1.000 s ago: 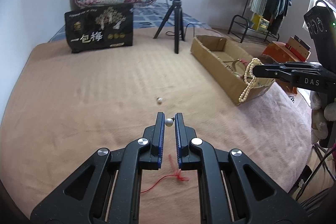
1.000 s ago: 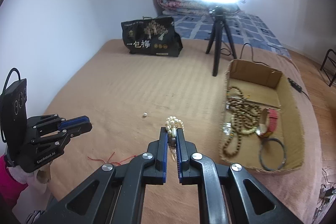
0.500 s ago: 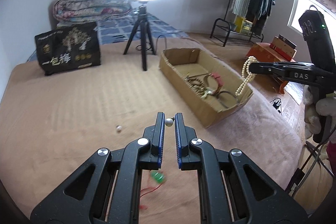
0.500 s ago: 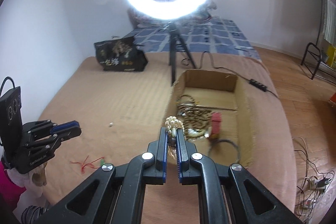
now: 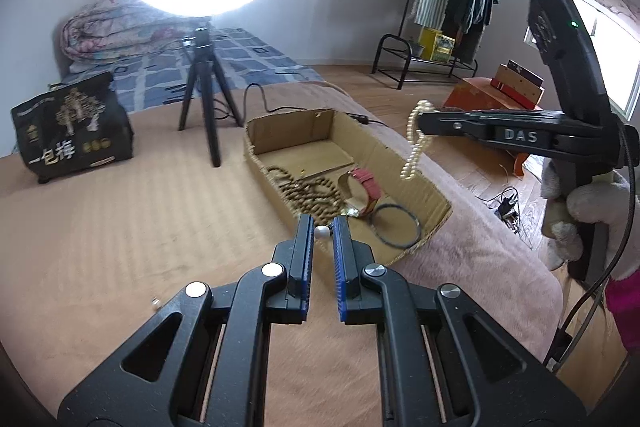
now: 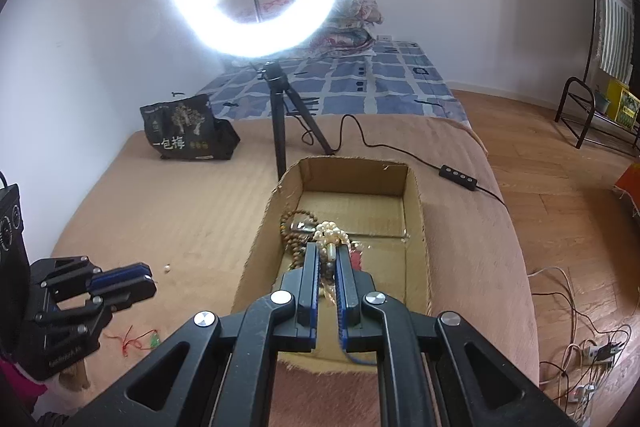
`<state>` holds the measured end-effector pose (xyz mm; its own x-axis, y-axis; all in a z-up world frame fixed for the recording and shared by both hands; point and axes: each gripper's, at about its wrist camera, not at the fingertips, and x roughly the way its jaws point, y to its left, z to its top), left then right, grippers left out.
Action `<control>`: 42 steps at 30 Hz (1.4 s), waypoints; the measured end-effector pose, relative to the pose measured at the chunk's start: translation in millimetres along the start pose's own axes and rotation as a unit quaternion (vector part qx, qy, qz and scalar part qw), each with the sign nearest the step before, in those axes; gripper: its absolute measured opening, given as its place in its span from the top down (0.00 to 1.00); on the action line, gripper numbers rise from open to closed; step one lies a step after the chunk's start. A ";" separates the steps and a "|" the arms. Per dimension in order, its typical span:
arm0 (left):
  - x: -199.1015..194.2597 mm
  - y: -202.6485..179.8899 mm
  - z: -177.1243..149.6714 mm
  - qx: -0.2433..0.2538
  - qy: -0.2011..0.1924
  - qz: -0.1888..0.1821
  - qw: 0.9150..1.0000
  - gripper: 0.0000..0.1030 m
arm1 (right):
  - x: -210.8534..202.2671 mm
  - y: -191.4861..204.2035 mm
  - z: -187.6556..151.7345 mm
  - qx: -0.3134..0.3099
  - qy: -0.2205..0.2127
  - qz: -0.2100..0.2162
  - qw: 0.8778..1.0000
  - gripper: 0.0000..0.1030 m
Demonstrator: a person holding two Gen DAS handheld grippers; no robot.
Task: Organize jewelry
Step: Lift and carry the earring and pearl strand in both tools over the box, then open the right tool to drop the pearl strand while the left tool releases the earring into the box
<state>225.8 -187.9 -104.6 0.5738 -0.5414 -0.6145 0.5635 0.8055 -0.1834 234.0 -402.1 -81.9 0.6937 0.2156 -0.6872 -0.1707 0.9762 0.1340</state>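
Note:
My left gripper (image 5: 322,231) is shut on a small pearl earring (image 5: 320,231) and holds it just in front of the near left wall of the cardboard box (image 5: 432,189). My right gripper (image 6: 328,254) is shut on a pearl necklace (image 6: 330,233), which hangs over the box (image 6: 256,247) in the left wrist view (image 5: 416,147). The box holds wooden bead strands (image 5: 308,193), a red strap watch (image 5: 366,187) and a dark bangle (image 5: 398,225). A second pearl earring (image 6: 167,269) and a red cord with a green charm (image 6: 138,341) lie on the tan blanket.
A ring light on a black tripod (image 5: 204,83) stands behind the box, its cable and controller (image 6: 458,177) trailing right. A black printed bag (image 5: 70,135) sits at the back left. The bed edge drops to a wooden floor with cables (image 6: 580,347) on the right.
Both grippers have swung right toward the box. The necklace now hangs over the box interior, and my left gripper with the earring is now near the box's near wall.

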 end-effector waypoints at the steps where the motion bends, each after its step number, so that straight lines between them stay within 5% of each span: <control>1: 4.5 -2.6 2.8 0.001 0.001 -0.003 1.000 0.92 | 2.1 -1.6 1.4 0.000 0.000 -0.001 1.000 0.95; 29: 57.2 -29.4 15.6 0.002 0.022 -0.023 0.999 0.92 | 57.6 -45.3 18.6 0.034 0.021 -0.017 0.999 0.92; 33: 57.9 -28.4 15.8 0.000 0.029 -0.022 0.999 0.89 | 56.1 -44.3 19.9 0.033 0.014 -0.024 0.999 0.65; 35: 57.1 -27.3 15.8 -0.001 0.027 -0.022 0.999 0.54 | 55.4 -44.0 20.0 0.034 0.013 -0.027 0.999 0.49; 37: 53.1 -26.5 15.6 -0.002 0.014 -0.017 1.000 0.36 | 54.3 -43.9 19.9 0.034 0.009 -0.035 0.999 0.32; 42: 52.4 -28.6 13.4 0.009 0.016 -0.009 1.000 0.35 | 52.4 -42.9 19.6 0.034 0.006 -0.052 0.998 0.17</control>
<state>247.8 -242.5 -121.3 0.5438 -0.5479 -0.6357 0.5841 0.7910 -0.1820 291.4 -432.2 -109.7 0.6973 0.1126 -0.7079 -0.0496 0.9928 0.1090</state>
